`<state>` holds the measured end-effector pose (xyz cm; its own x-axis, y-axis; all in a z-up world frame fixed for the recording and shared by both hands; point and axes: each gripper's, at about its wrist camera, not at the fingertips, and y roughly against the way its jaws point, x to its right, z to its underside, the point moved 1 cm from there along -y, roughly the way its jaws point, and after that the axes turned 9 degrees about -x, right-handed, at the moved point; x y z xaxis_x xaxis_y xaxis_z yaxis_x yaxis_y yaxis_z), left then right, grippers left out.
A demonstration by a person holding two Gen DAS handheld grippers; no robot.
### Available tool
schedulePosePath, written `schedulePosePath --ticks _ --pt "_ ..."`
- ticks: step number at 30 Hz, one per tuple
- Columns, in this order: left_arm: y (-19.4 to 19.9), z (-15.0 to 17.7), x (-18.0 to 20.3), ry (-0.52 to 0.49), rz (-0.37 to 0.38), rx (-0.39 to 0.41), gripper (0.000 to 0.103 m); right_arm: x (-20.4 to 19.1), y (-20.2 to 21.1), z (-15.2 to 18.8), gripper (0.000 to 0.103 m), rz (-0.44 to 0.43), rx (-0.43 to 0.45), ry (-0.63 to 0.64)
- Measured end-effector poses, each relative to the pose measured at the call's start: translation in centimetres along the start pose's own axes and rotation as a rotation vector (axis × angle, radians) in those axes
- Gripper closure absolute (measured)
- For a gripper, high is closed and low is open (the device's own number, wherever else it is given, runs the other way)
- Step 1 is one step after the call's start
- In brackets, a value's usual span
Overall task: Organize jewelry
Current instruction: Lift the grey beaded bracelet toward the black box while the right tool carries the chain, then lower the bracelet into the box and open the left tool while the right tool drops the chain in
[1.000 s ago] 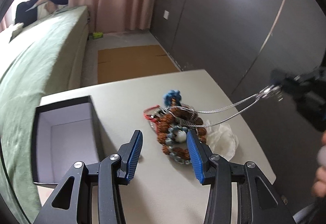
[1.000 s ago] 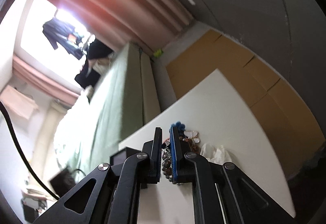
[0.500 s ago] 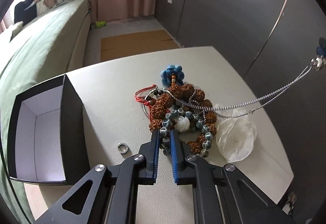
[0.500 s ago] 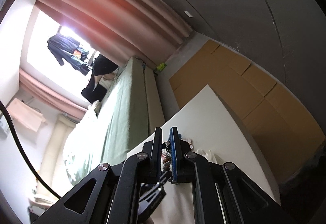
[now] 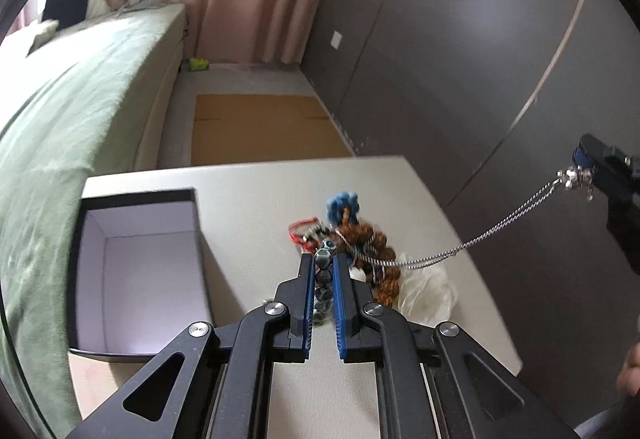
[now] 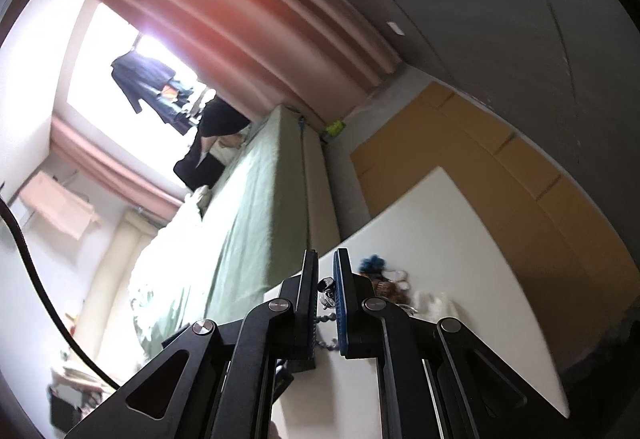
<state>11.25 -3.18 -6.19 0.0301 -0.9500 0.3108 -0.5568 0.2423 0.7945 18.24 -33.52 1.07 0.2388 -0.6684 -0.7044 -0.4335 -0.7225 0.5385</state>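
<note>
My left gripper (image 5: pixel 323 259) is shut on a grey-blue bead bracelet (image 5: pixel 325 271) and holds it above the jewelry pile. The pile holds a brown seed-bead bracelet (image 5: pixel 374 251), a blue bead cluster (image 5: pixel 343 204) and a red cord (image 5: pixel 300 229) on the beige table (image 5: pixel 256 191). My right gripper (image 6: pixel 327 259) is shut on the clasp (image 6: pixel 326 289) of a silver chain (image 5: pixel 480 235); in the left wrist view it is up at the right (image 5: pixel 588 167), the chain taut down to the pile. An open black box (image 5: pixel 136 263) with a white inside stands left of the pile.
A crumpled white tissue (image 5: pixel 426 289) lies right of the pile. A green bed (image 5: pixel 72 91) runs along the left. Brown cardboard (image 5: pixel 264 127) lies on the floor beyond the table. A grey wall (image 5: pixel 460 39) is on the right.
My left gripper closed on the grey-blue bracelet and lifted it off the pile. My right gripper kept its hold on the chain, raised at the right.
</note>
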Motion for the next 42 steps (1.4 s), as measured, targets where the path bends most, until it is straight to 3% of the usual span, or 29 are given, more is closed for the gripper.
schedulePosePath --ticks 7,13,30,38,42 --pt "4.3 -1.4 -3.4 0.094 0.044 0.088 0.094 -5.4 -0.9 -0.8 0.094 -0.011 -0.005 0.081" --pt "6.9 -2.0 -6.2 0.15 0.07 0.141 0.094 -12.5 -1.4 -2.5 0.094 0.016 0.007 0.204" --pt "12.5 -2.1 -12.6 0.3 0.115 0.259 0.095 -28.7 1.9 -3.6 0.094 0.087 0.137 0.473" --pt "13.9 -1.8 -15.2 0.355 0.12 0.283 0.095 -31.9 0.5 -2.3 0.094 0.074 0.135 0.544" --pt "14.0 -1.8 -15.3 0.357 0.113 0.286 0.095 -31.2 -2.3 -1.3 0.094 0.07 0.091 0.536"
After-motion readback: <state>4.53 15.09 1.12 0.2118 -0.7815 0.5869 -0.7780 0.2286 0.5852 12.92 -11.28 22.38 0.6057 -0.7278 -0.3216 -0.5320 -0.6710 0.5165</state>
